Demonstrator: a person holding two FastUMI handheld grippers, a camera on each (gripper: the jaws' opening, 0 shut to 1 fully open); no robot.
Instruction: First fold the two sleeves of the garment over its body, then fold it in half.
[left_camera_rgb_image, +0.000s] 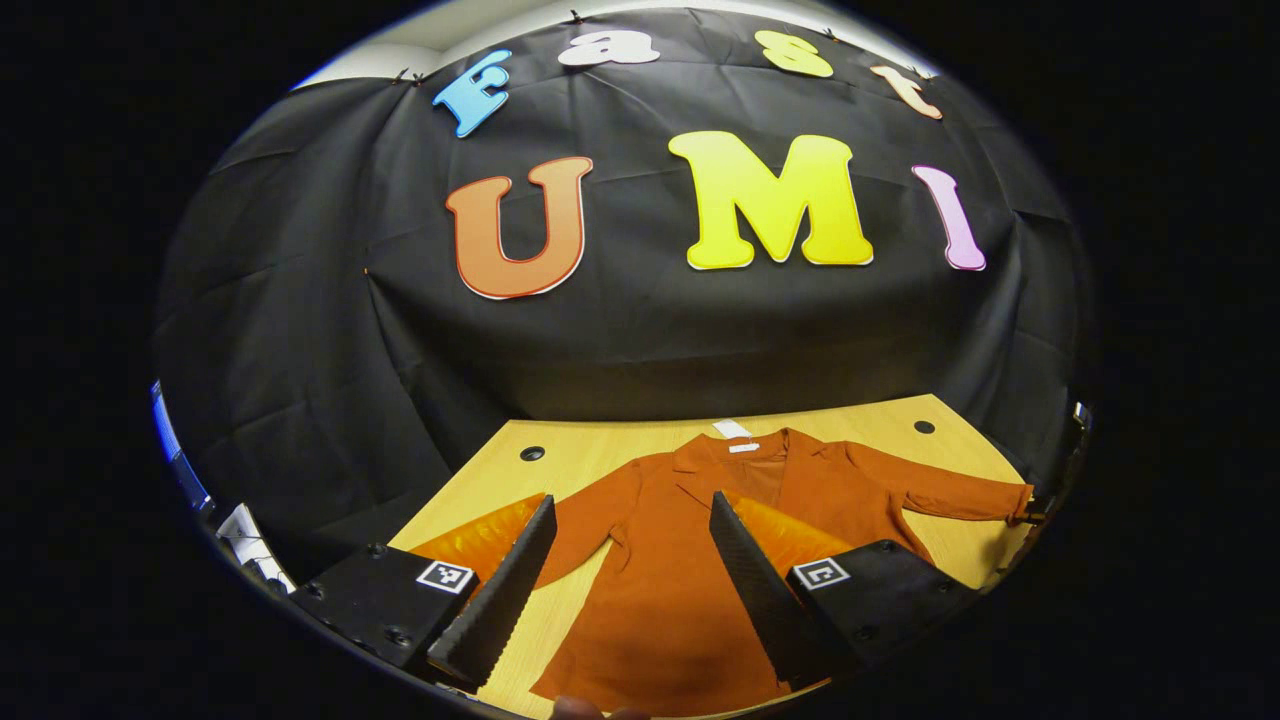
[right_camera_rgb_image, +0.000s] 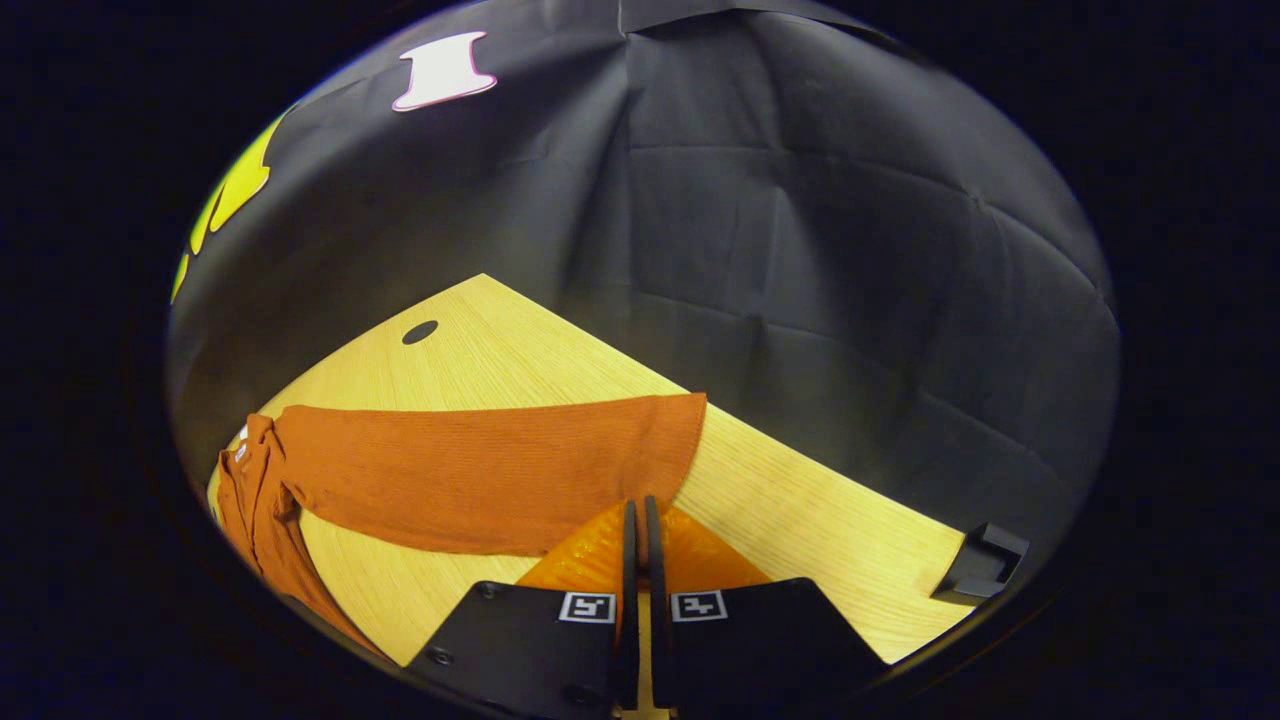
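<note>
1 garment (left_camera_rgb_image: 690, 590), 2 sleeves, 1 table (right_camera_rgb_image: 800, 520)

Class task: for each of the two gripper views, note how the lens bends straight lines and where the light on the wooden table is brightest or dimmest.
Left gripper view: the wooden table's far edge bows, and the orange garment is evenly lit. Right gripper view: the table edges fan out and curve, brightest near the sleeve, dimmer toward the rim; wall folds bend too.

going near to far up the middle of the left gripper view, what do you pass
The left gripper with open fingers → rust-orange long-sleeved garment lying flat → its white neck label → bare far strip of the light wooden table → black cloth wall.
</note>
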